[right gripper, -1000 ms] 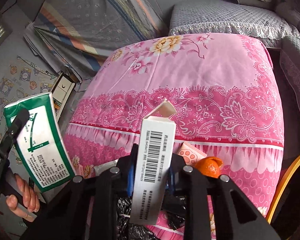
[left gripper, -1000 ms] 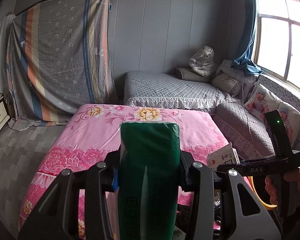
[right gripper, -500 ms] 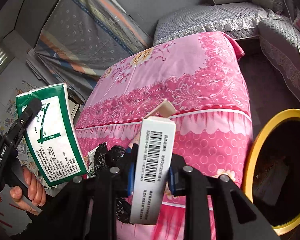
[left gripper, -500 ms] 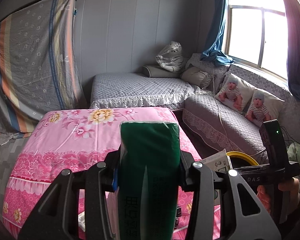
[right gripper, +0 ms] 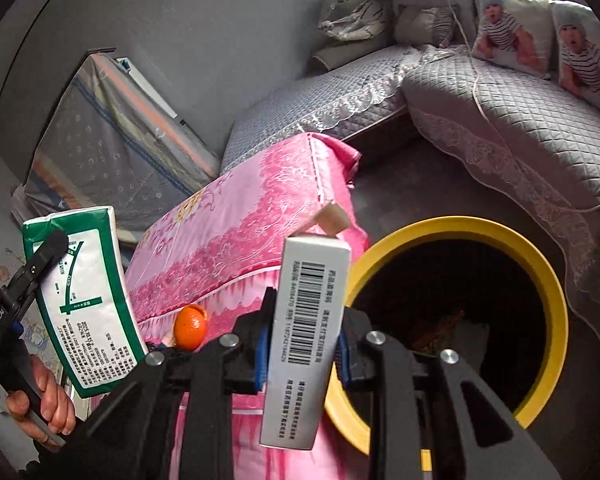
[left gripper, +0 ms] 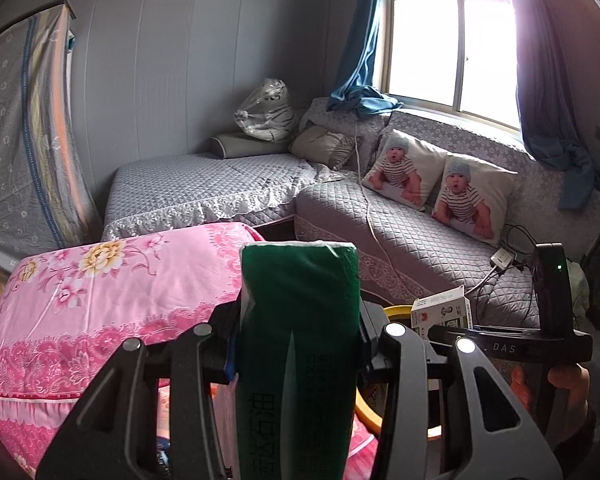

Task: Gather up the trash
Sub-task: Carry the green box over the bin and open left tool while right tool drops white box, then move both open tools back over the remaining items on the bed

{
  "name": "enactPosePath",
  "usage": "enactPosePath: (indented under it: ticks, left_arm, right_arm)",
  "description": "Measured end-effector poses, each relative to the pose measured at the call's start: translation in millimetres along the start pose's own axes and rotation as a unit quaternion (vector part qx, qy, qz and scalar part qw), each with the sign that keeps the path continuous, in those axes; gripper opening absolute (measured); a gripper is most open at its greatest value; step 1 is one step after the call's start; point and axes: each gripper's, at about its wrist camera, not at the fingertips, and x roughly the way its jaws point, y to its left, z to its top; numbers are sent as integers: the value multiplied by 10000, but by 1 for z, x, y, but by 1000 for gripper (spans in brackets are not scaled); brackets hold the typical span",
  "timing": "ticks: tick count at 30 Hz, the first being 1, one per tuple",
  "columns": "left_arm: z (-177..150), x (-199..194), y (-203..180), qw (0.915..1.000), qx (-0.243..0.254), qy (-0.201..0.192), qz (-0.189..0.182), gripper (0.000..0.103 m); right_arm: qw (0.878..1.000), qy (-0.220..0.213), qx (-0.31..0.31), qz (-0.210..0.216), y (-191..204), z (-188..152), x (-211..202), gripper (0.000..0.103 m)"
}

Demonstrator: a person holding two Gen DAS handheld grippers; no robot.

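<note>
My left gripper (left gripper: pixel 296 344) is shut on a green tissue pack (left gripper: pixel 296 360), held upright in the air; the pack also shows in the right wrist view (right gripper: pixel 82 300). My right gripper (right gripper: pixel 302 344) is shut on a white carton with a barcode (right gripper: pixel 306 344), its top flap open; the carton also shows in the left wrist view (left gripper: pixel 440 312). The carton hangs over the left rim of a round yellow-rimmed bin (right gripper: pixel 556 300) with a dark inside. An orange peel (right gripper: pixel 190 326) lies at the near edge of the pink-covered table (right gripper: pixel 236 232).
A grey quilted corner sofa (left gripper: pixel 400 224) with two baby-print pillows (left gripper: pixel 440 184) runs along the wall under the window. A striped cloth-covered panel (left gripper: pixel 24 140) leans at the left. Dark floor lies between table, bin and sofa. Black bag material sits below the orange peel.
Both grippers have swung to the right, away from the pink table. The yellow bin has come fully into the right wrist view. Both still hold their items.
</note>
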Motion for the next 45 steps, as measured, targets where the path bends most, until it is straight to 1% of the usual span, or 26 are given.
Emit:
enactPosePath:
  ticks: [4, 7, 15, 20, 27, 32, 38, 40, 41, 42, 43, 45]
  left_arm:
    - [0, 23, -32, 9995, 181, 58, -246, 41]
    - [-4, 37, -51, 9987, 248, 145, -421, 41]
    - [-17, 76, -80, 9967, 289, 367, -659, 41]
    - [-26, 97, -96, 9951, 326, 542, -764, 41]
    - [-39, 118, -114, 9931, 454, 749, -777, 41]
    - [-48, 132, -122, 9915, 472, 863, -857, 41]
    - [-53, 145, -126, 9902, 420, 1020, -858, 42]
    - [-53, 148, -123, 9902, 352, 1075, -823, 46]
    - [-53, 147, -120, 9910, 285, 1058, -770, 55]
    - [-52, 145, -117, 9921, 233, 1007, -708, 71]
    - [-51, 142, -114, 9934, 195, 927, -653, 78]
    - [-47, 134, -108, 9955, 138, 773, -540, 89]
  right_arm:
    - [9995, -64, 201, -213, -29, -4, 0, 24]
    - [9982, -191, 227, -513, -45, -8, 0, 24]
    - [9941, -248, 332, -1002, -78, -19, 8, 24]
    - [9932, -171, 471, -1049, -95, -26, 16, 24]
    - [9917, -116, 557, -1151, -109, -33, 21, 24]
    - [9905, -40, 552, -1256, -113, -33, 25, 24]
    - [9887, 57, 540, -1399, -117, -28, 32, 24]
    - [9870, 61, 527, -1519, -117, -26, 33, 25]
    - [9862, 44, 538, -1563, -118, -25, 32, 25]
    - [9851, 57, 549, -1628, -119, -24, 32, 28]
    - [9844, 55, 574, -1663, -121, -24, 31, 32]
    - [9833, -15, 678, -1690, -124, -23, 27, 45]
